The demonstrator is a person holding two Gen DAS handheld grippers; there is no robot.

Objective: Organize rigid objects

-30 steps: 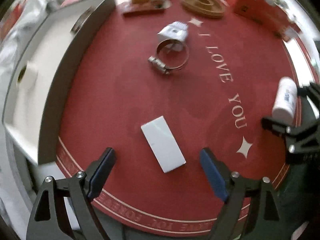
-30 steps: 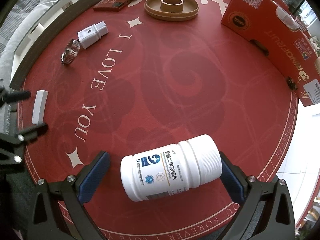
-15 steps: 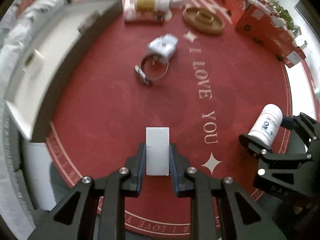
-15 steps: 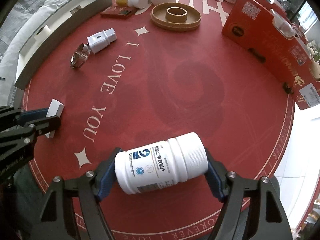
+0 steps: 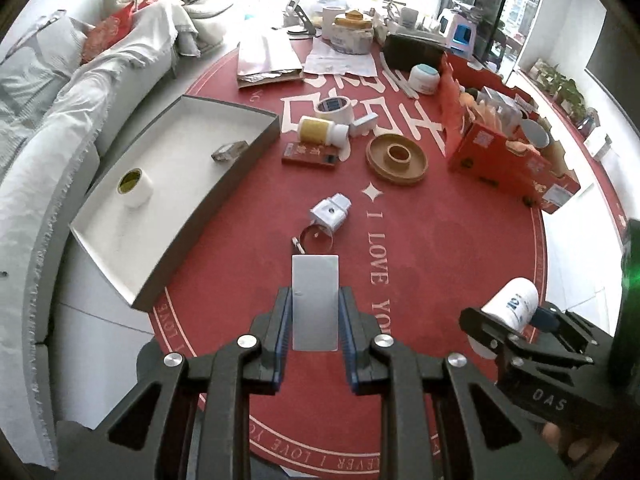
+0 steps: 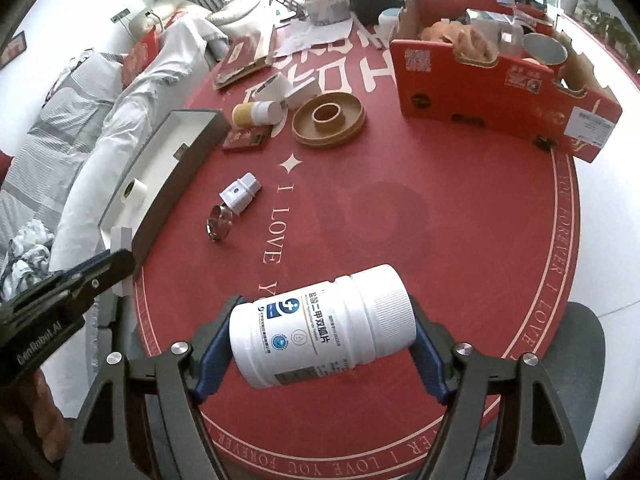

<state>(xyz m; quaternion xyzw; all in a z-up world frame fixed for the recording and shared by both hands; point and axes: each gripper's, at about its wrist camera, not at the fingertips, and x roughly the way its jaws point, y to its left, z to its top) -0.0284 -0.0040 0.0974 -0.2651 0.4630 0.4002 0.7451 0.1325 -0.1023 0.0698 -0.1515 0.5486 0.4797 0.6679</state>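
Your left tool (image 5: 315, 320) is pinching a flat white block (image 5: 315, 300) by its long edges, the block sticking out forward past the blue pads and held above the red bench (image 5: 440, 248). Your right tool (image 6: 322, 336) is clamped on a white pill bottle (image 6: 320, 326), gripped end to end, base against one pad and ribbed cap against the other, so it lies sideways between the fingers, clear of the bench. Just ahead of the block on the bench lies a metal hose clamp (image 5: 316, 240), touching a small white plug adapter (image 5: 330, 212). To your left sits a shallow white tray (image 5: 256, 148) with grey walls, holding a roll of tape (image 5: 134, 186) and a small grey box (image 5: 229, 151). Farther out stand a round wooden dish (image 5: 398, 158), a yellow bottle (image 5: 322, 131) on its side, and a red cardboard box (image 6: 500, 100).
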